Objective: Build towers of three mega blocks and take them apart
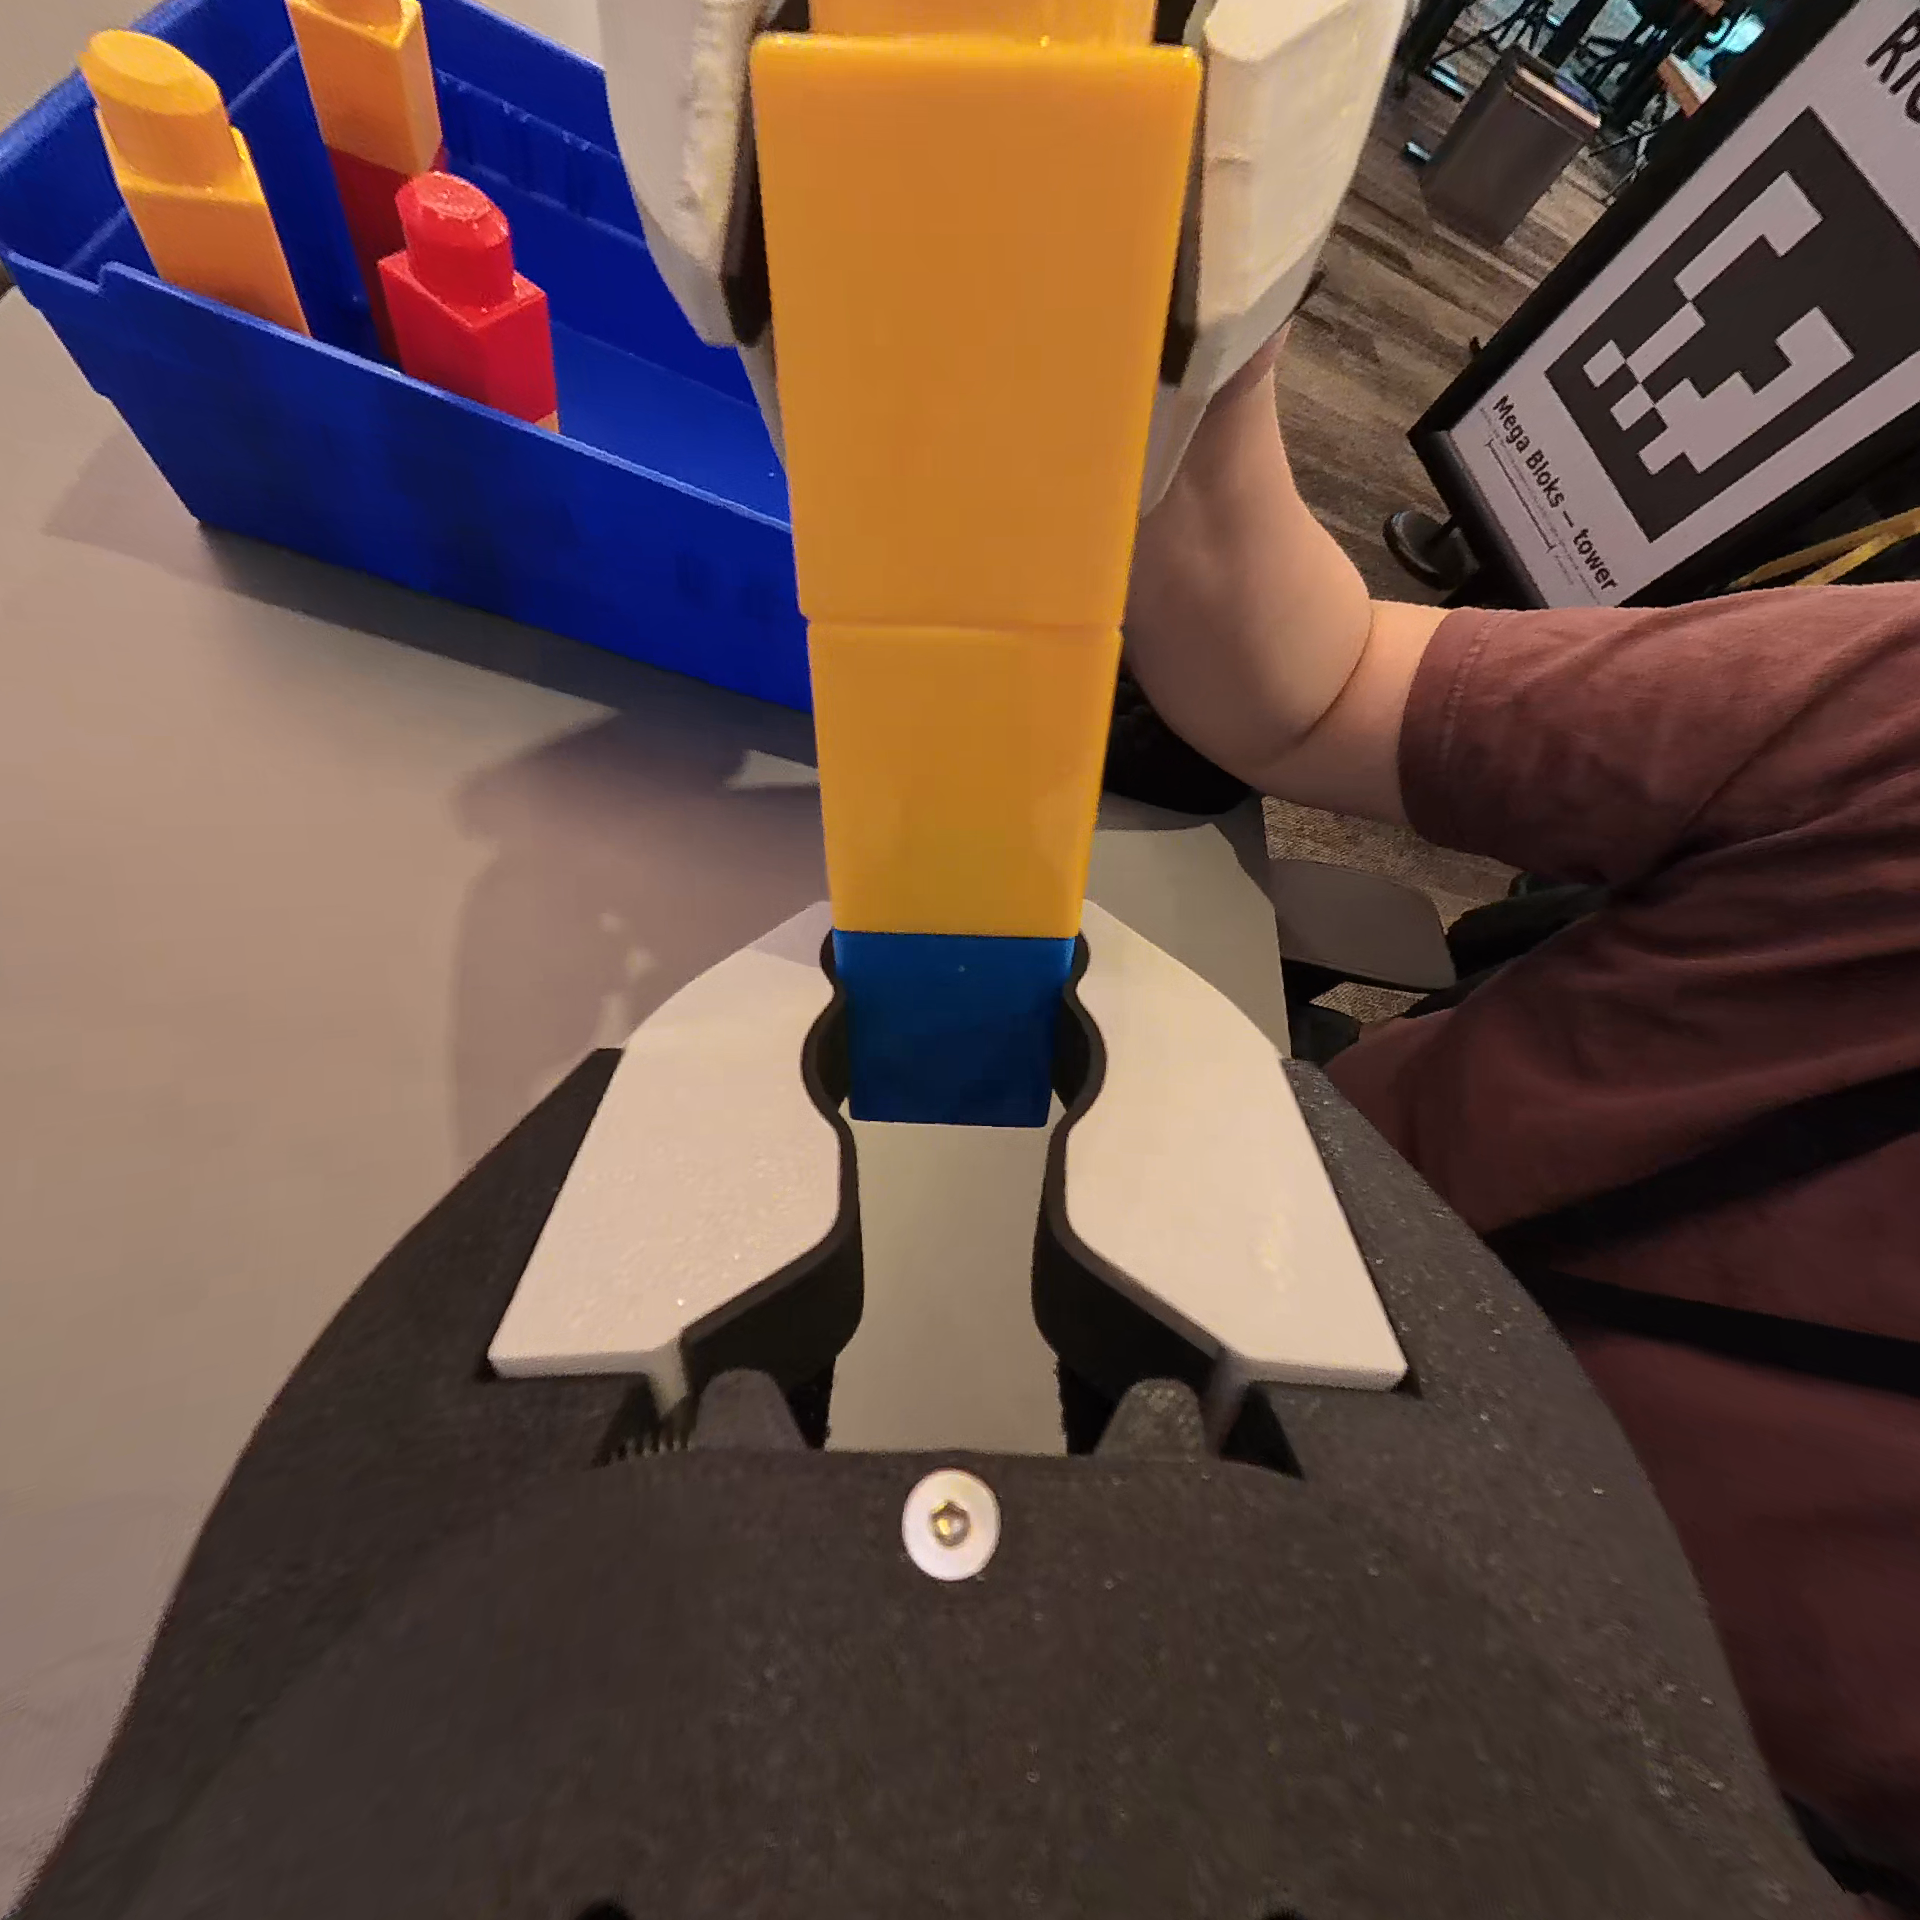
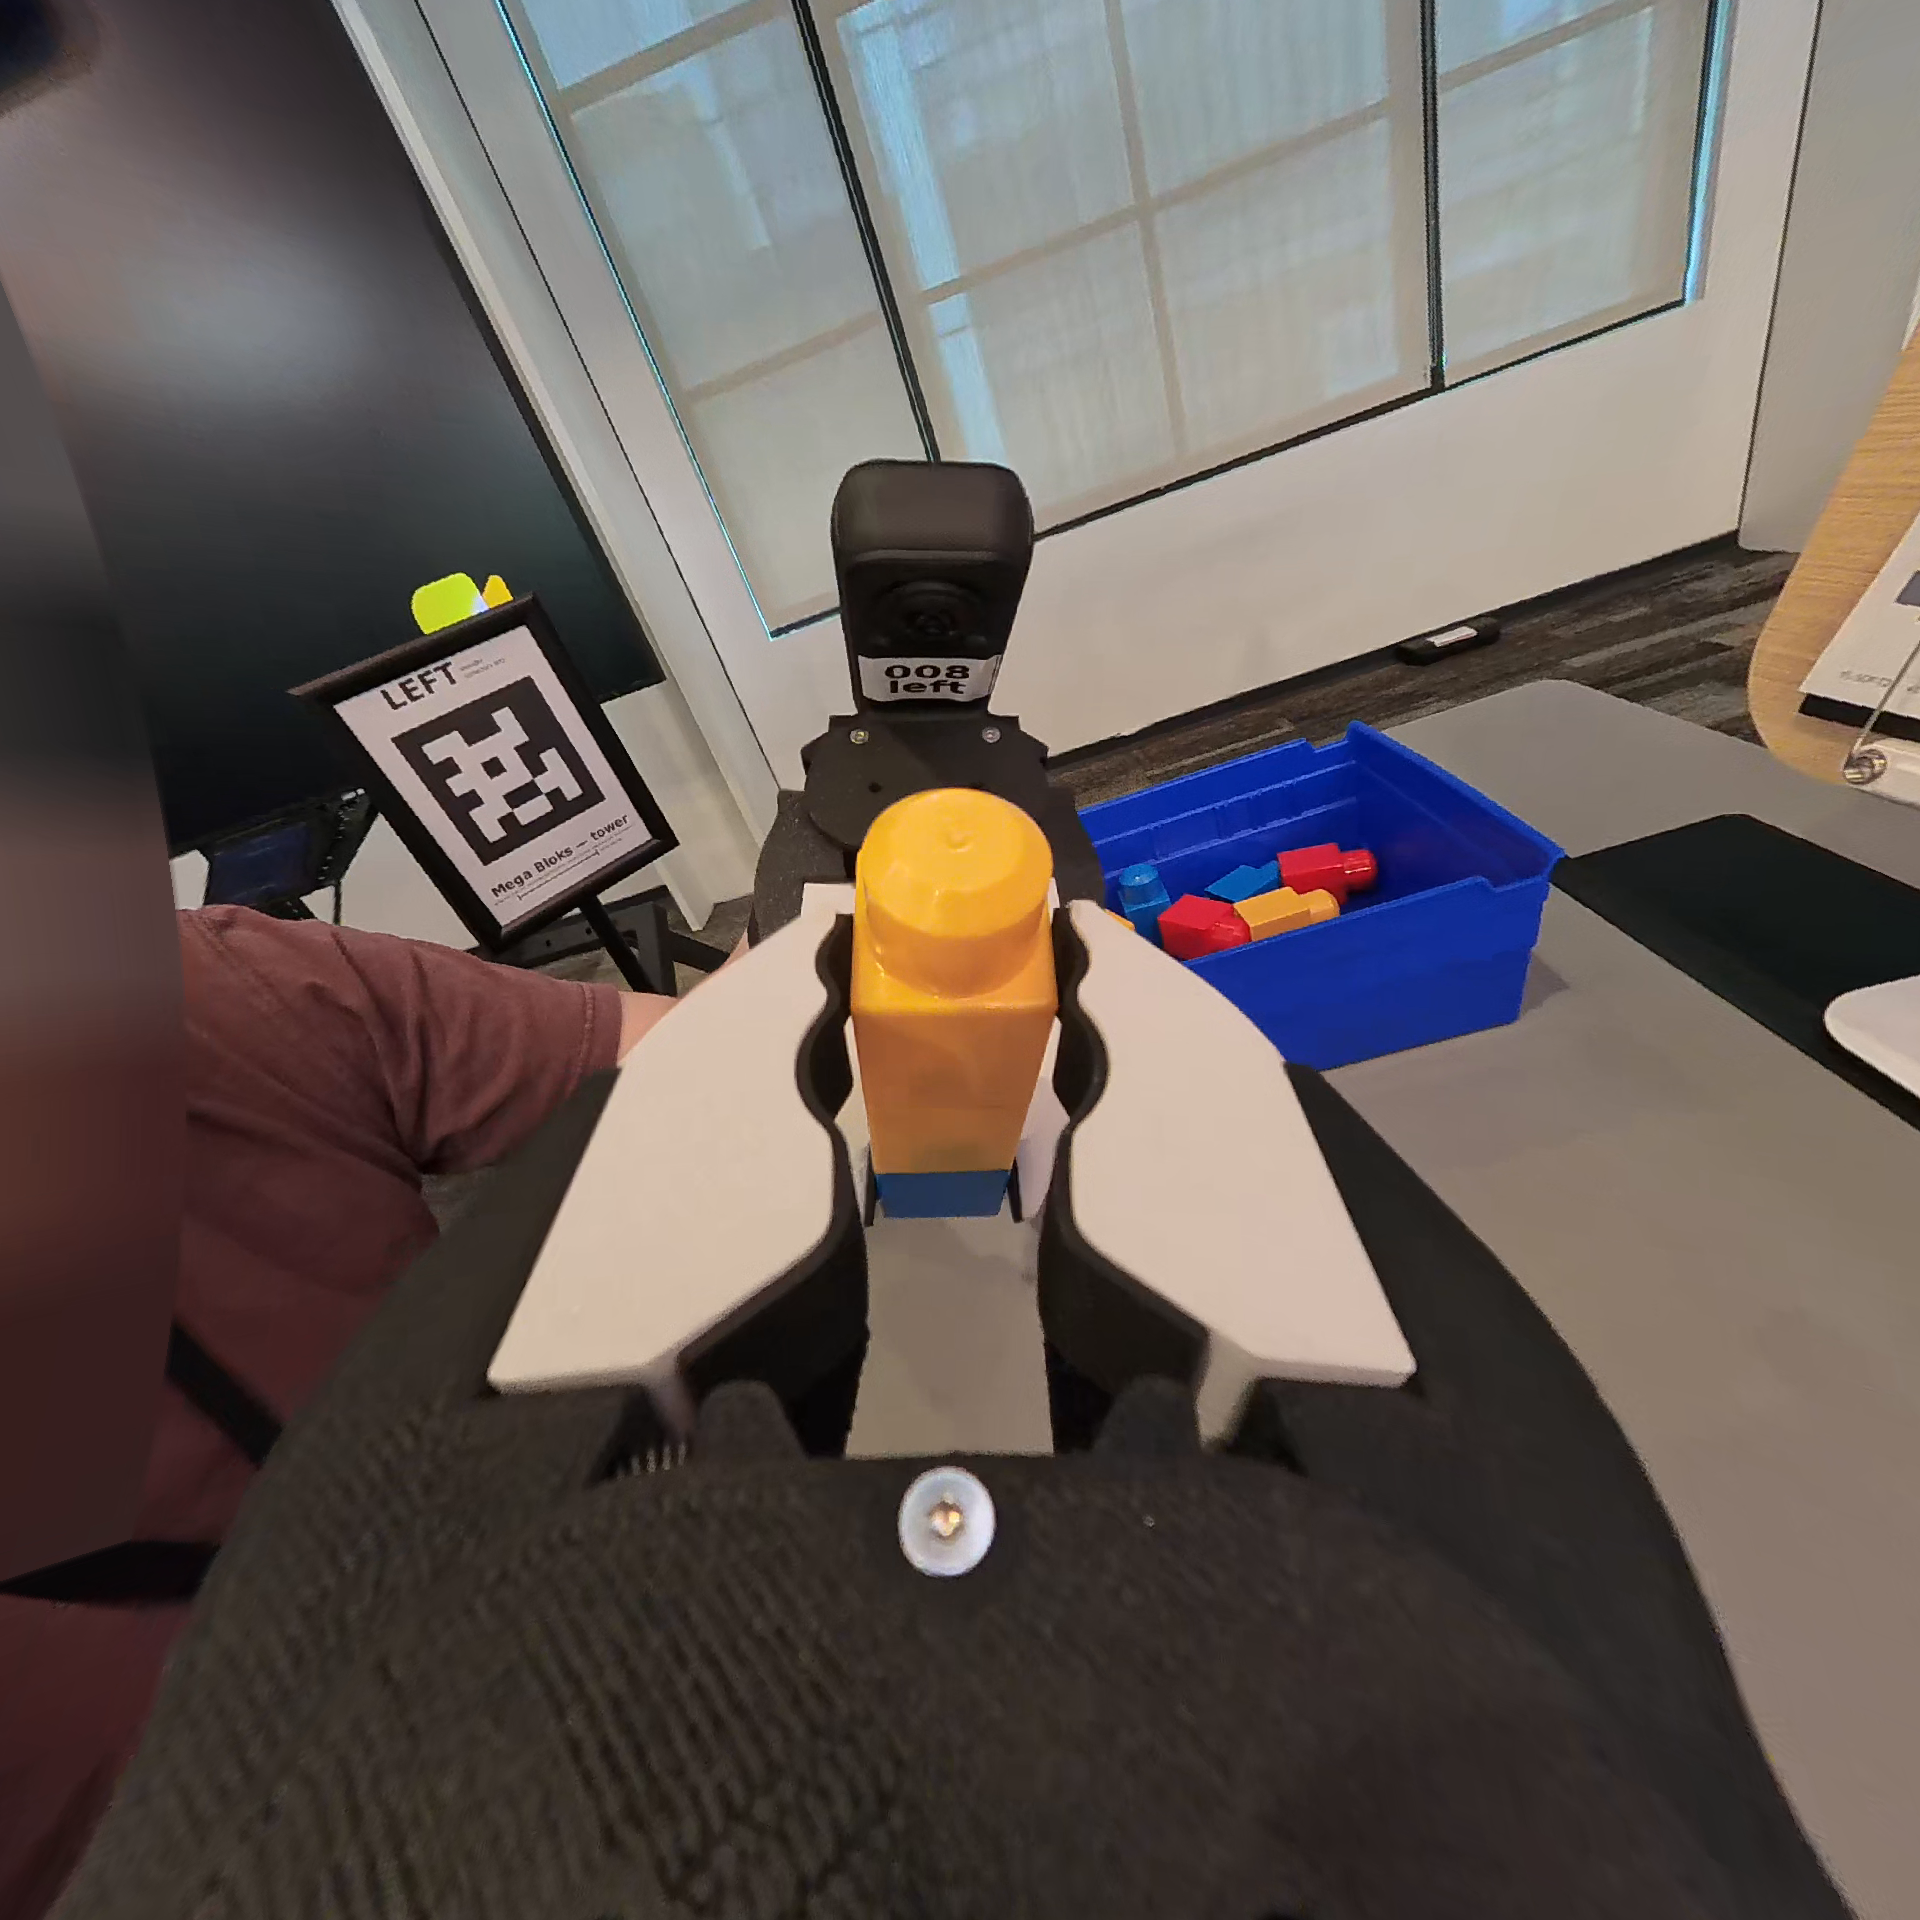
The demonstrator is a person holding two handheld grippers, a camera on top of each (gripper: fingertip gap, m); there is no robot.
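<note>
- A tower of three plastic mega blocks is held level in the air above the grey counter, stretched between my two tools. None of it rests on the counter.
- My left jaws are clenched on the square blue plastic block at one end of the tower. The dark pads press both its sides, so this end stays anchored.
- Joined to the blue block is a middle yellow-orange plastic block, then an end yellow-orange plastic block.
- My right jaws grasp that end yellow-orange block, and its round stud points toward the right camera. The white fingers close on both its flanks.
- I judge the two grips sit at opposite ends so that one tool can brace while the other pulls or presses along the tower's length. Whether I am seating the last block or starting to pull it off, I cannot tell.
- All three blocks look fully seated, with only thin seams between them.
- A blue plastic bin stands on the counter beside the tower. It holds loose red, blue and yellow-orange blocks, within reach for building or returning pieces.
- A person's arm in a maroon sleeve reaches in behind the tower.
- A framed black-and-white marker sign stands on a stand beyond the counter.
</note>
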